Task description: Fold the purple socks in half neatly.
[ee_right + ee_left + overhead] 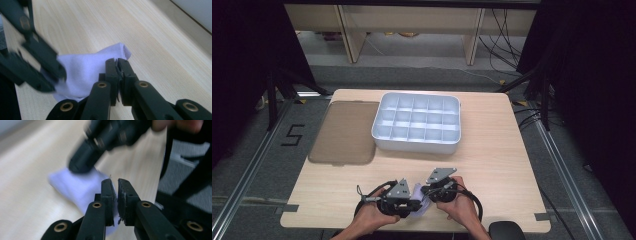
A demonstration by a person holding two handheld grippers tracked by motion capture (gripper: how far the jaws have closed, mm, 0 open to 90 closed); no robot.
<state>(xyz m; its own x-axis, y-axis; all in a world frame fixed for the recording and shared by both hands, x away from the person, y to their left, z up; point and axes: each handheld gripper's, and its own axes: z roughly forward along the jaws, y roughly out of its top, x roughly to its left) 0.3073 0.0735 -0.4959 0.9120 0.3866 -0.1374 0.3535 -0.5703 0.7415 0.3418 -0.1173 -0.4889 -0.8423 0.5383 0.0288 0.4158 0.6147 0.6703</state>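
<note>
Both hands sit at the near edge of the pale wooden surface [492, 165], each holding a black two-jaw tool. Left tool [114, 182] and right tool [116, 60] each pinch the small white cloth [87, 72] between nearly closed jaws; it seems bunched between them, though blur hides detail. Farther back, the white compartment tray [417, 142] stands beside a brown translucent lid [344, 132].
</note>
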